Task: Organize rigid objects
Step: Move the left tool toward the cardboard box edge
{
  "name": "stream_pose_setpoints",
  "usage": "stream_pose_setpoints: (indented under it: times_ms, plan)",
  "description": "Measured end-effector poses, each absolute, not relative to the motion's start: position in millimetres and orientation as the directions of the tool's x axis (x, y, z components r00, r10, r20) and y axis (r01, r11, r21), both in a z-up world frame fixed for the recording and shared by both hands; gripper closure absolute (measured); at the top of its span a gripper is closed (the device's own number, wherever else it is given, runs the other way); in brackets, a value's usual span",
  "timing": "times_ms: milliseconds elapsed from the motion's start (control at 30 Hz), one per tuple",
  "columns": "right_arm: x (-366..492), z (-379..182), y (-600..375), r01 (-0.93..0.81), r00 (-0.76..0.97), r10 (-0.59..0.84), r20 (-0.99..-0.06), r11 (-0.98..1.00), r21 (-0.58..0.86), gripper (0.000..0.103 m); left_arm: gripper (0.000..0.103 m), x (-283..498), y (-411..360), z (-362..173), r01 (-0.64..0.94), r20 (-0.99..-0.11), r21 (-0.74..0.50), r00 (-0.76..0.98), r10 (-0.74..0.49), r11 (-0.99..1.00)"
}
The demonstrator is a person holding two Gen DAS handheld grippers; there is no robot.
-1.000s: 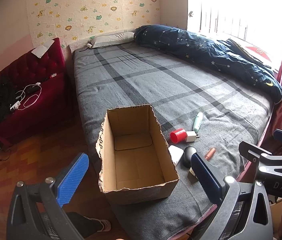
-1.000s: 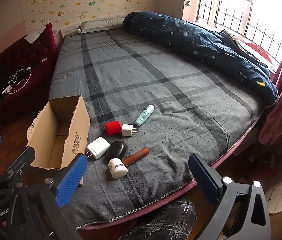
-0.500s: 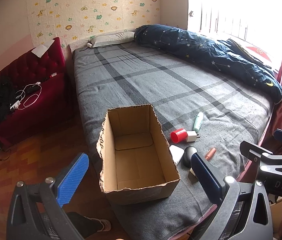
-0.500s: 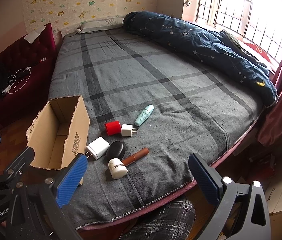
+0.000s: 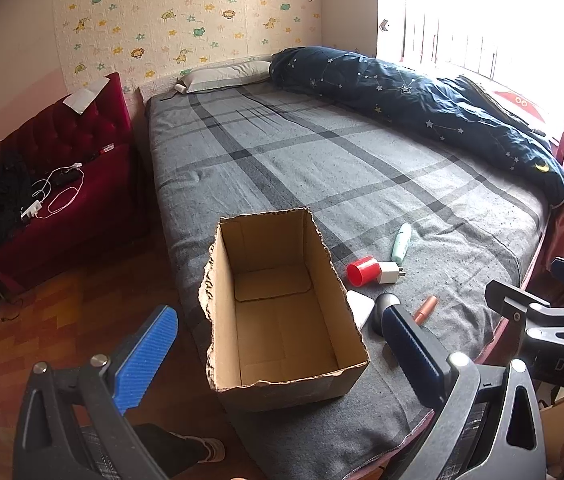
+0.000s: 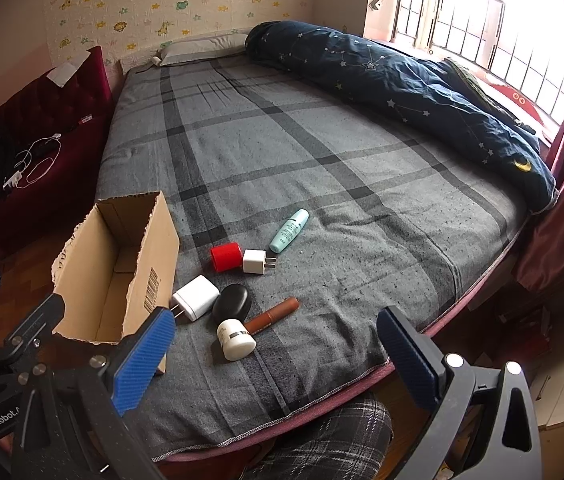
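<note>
The open-topped brown cardboard box [image 5: 282, 312] sat at the near corner of the grey plaid bed [image 6: 322, 152], long axis running toward the headboard. Right of the box lay a slim mint tube [image 6: 288, 230], pointing away. Both the left gripper [image 5: 277, 344] and right gripper [image 6: 273, 348] hovered level, jaws spread wide, empty.

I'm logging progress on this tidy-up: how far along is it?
Nothing looks done: the cardboard box is empty. Nothing is in hand: left gripper and right gripper are open. All is left on the bed: red cap, two chargers, black case, white jar, brown tube, green bottle.
</note>
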State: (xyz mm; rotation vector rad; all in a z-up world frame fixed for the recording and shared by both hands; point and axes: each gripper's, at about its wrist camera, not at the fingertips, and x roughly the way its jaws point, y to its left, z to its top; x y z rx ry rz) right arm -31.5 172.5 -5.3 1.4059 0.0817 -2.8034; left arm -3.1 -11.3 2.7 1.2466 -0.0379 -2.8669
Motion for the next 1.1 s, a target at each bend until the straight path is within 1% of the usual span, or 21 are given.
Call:
stream_pose_setpoints:
  times_ms: [600,833,1100]
  plan:
    - [-51.5,-10.3,165.4,0.029,-0.577,0.021,-0.816,-0.999,-0.046,0.000,0.000,-29.6,-44.6,-5.5,0.027,-0.759,0.026,-0.650,-0.037,-0.999]
    - [-61.6,-17.5,164.0,0.024,-0.563,0.025,-0.826,-0.999,-0.047,0.000,0.000,-51.6,-70.1,-24.7,0.040,-0.803,-0.004,-0.596,-0.020,-0.999]
    - [-72.0,-26.6,159.0,0.033,-0.546,0.021,-0.837,-0.998,-0.047,0.000,0.000,-72.8,-84.6,-54.5,0.040,-0.841,0.005,-0.541,-0.026,-0.999]
